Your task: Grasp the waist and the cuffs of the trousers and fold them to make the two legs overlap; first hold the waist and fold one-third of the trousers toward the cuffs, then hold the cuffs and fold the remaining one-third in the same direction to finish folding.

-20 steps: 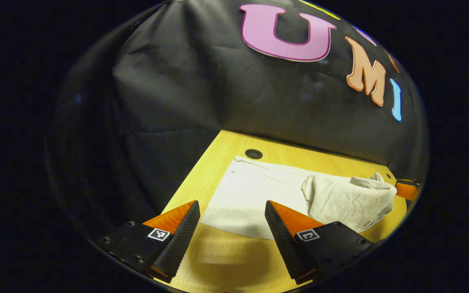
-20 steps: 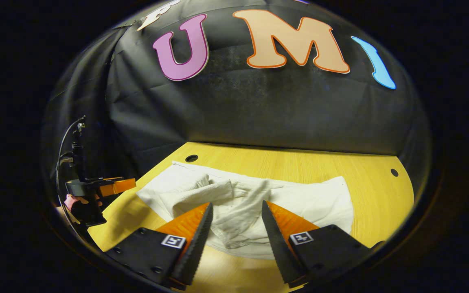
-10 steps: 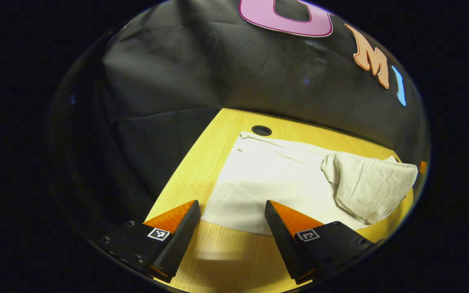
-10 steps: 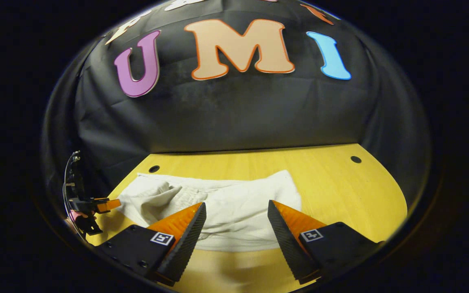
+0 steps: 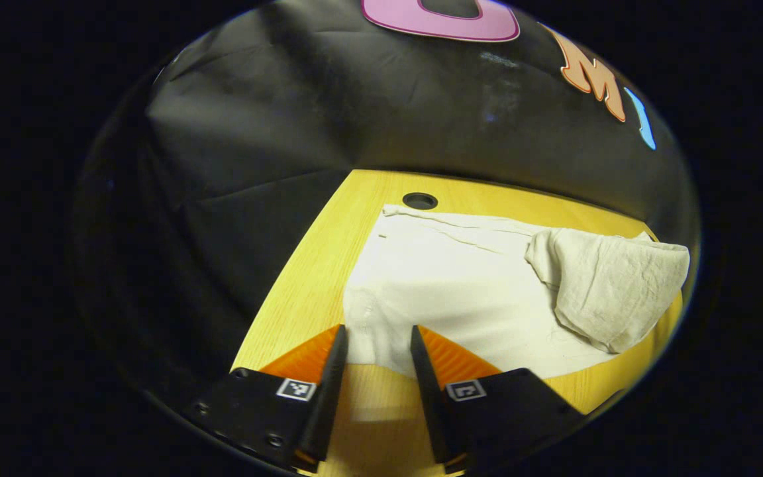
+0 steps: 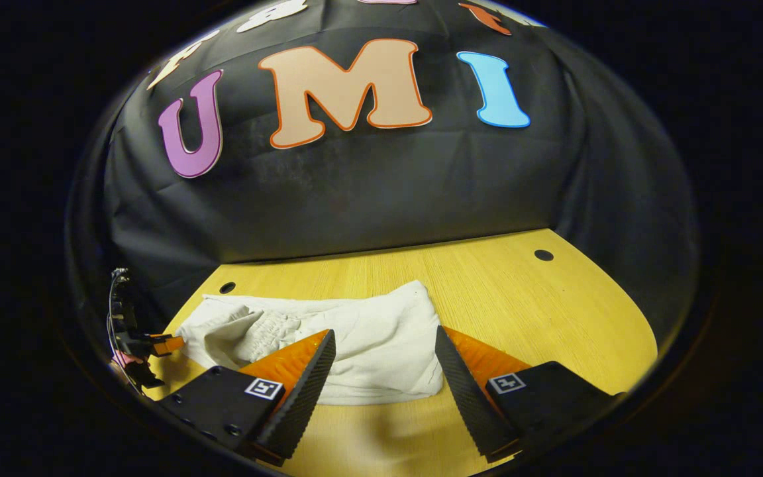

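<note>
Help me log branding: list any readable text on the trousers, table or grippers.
Trousers: no text readable.
Table: none.
Left gripper and right gripper: square black-and-white pattern tags, no words or numbers.

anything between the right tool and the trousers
No. In the right gripper view, only bare wooden table lies between the right tool and the near edge of the trousers.

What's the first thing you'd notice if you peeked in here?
The pale trousers spread across the yellow wooden table, one end folded over into a rumpled flap. Next, the left gripper, its fingers narrowed around the cloth's near edge, while the right gripper gapes open at the other end.
</note>
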